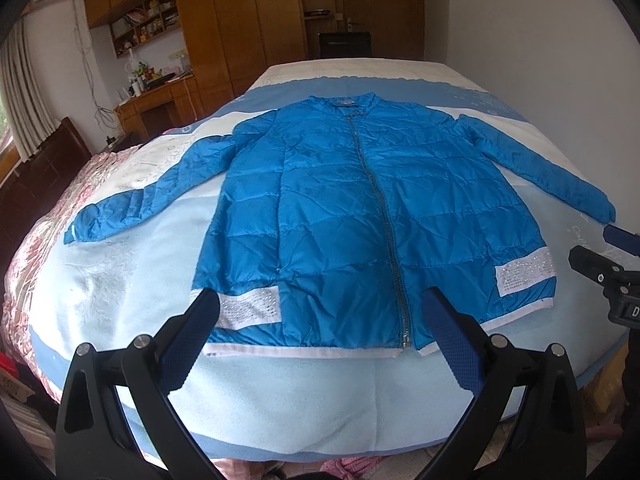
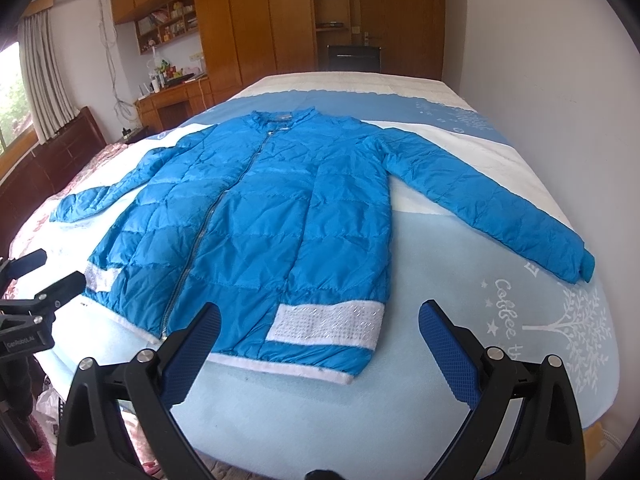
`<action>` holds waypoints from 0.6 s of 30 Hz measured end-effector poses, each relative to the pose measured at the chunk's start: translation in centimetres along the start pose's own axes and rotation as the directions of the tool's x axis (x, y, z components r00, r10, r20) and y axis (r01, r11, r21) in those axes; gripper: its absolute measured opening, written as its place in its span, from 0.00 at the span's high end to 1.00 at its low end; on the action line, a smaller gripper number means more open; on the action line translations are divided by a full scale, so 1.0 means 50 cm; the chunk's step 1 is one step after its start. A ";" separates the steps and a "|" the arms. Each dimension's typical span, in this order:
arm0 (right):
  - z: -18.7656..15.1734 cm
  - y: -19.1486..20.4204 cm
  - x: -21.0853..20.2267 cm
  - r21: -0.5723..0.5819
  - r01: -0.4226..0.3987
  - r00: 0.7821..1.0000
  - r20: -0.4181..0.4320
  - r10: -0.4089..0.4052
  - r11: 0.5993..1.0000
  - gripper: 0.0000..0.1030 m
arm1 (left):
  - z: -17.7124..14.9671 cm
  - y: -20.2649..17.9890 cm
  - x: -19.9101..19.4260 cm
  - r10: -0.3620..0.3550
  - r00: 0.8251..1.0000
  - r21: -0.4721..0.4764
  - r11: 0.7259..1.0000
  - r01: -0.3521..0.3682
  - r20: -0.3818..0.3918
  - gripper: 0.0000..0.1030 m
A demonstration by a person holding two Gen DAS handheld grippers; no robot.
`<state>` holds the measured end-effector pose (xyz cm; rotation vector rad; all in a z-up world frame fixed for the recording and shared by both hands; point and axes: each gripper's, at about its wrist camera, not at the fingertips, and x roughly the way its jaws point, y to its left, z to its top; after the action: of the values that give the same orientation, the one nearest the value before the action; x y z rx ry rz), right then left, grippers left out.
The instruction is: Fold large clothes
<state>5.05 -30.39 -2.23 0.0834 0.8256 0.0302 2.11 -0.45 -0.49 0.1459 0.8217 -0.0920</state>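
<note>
A bed (image 1: 100, 300) fills most of both views, covered by a pale blue and white blanket (image 2: 304, 412), with a pink quilt (image 1: 36, 248) along its left side. Behind it stand a brown wardrobe (image 2: 256, 20), a desk (image 1: 160, 100) cluttered with small items, and a curtain (image 2: 44, 80) by the window. The blue jacket (image 1: 340, 208) lies flat and face up in the middle of the bed, zipped shut, collar toward the far end and hem toward the near edge. Both sleeves are spread outward: the left sleeve (image 1: 144, 200) runs toward the quilt, the right sleeve (image 2: 488, 204) toward the bed's right side. A white hem band (image 2: 276, 364) edges the bottom, and a white sparkly patch (image 2: 328, 324) sits at each lower front corner. The left gripper (image 1: 320, 340) hangs just above the near hem by the zip (image 1: 384, 216), jaws spread wide and holding nothing. The right gripper (image 2: 320, 344) hangs over the hem's right corner, jaws likewise wide apart and empty.
</note>
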 end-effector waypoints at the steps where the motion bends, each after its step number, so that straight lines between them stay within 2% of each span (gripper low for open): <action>1: 0.004 -0.007 0.004 0.004 0.001 1.000 0.003 -0.001 1.000 0.04 | 0.005 -0.002 0.006 -0.009 1.000 0.004 1.000 0.009 -0.005 0.03; 6: 0.028 -0.062 0.027 0.048 0.025 1.000 0.006 -0.026 0.999 0.04 | 0.054 -0.026 0.052 -0.065 0.997 0.022 0.998 0.066 -0.040 0.03; 9: 0.049 -0.125 0.051 0.099 0.062 0.998 -0.003 -0.062 0.993 0.04 | 0.101 -0.053 0.087 -0.087 0.995 0.055 0.994 0.089 -0.049 0.03; 12: 0.070 -0.220 0.082 0.194 0.064 0.998 -0.034 -0.059 0.979 0.04 | 0.155 -0.081 0.134 -0.111 0.992 0.073 0.991 0.115 -0.058 0.03; 14: 0.081 -0.310 0.103 0.302 0.058 0.998 -0.053 -0.044 0.952 0.04 | 0.194 -0.101 0.176 -0.114 0.990 0.077 0.990 0.120 -0.079 0.03; 15: 0.084 -0.352 0.111 0.345 0.075 0.997 -0.056 -0.059 0.936 0.04 | 0.212 -0.110 0.199 -0.109 0.990 0.076 0.990 0.116 -0.089 0.03; 18: 0.095 -0.472 0.138 0.407 0.202 0.979 -0.106 -0.174 0.891 0.04 | 0.262 -0.136 0.272 -0.103 0.986 0.066 0.991 0.112 -0.131 0.03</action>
<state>13.12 -53.80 -6.11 0.4077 0.8939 -0.3313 19.87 -9.65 -2.32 0.1775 0.9543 -0.2167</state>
